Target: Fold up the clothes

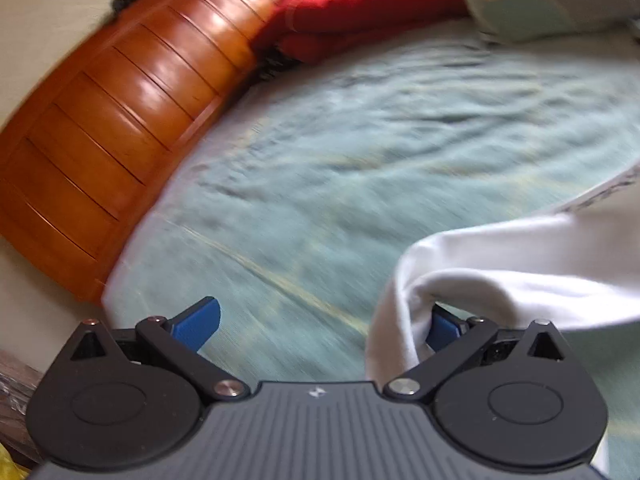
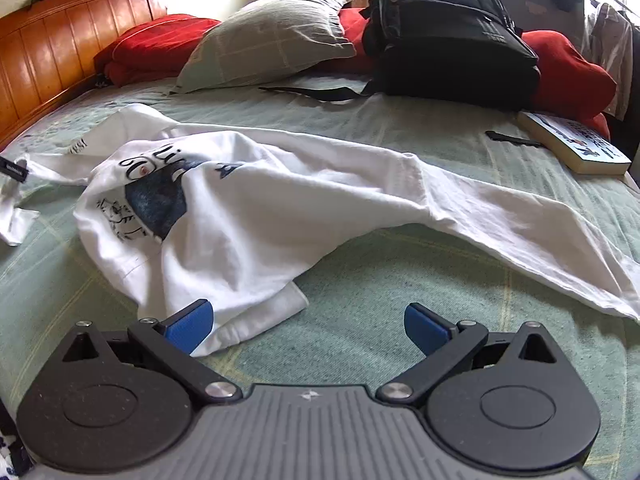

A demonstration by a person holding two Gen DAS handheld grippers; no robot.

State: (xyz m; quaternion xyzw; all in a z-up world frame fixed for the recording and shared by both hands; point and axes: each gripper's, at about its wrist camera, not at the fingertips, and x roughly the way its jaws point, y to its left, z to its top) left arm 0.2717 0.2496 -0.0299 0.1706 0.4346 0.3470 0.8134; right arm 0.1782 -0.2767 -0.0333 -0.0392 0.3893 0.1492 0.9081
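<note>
Right wrist — gripper [image 2: 308, 326] wide, beside shirt [image 2: 256, 216]

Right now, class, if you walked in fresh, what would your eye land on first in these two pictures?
First, the crumpled white T-shirt with a dark blue print, sprawled across the middle of the pale green bedsheet. Next, the black backpack at the far side, leaning on red cushions beside a grey pillow. Then the glossy orange wooden headboard curving along the left.
</note>
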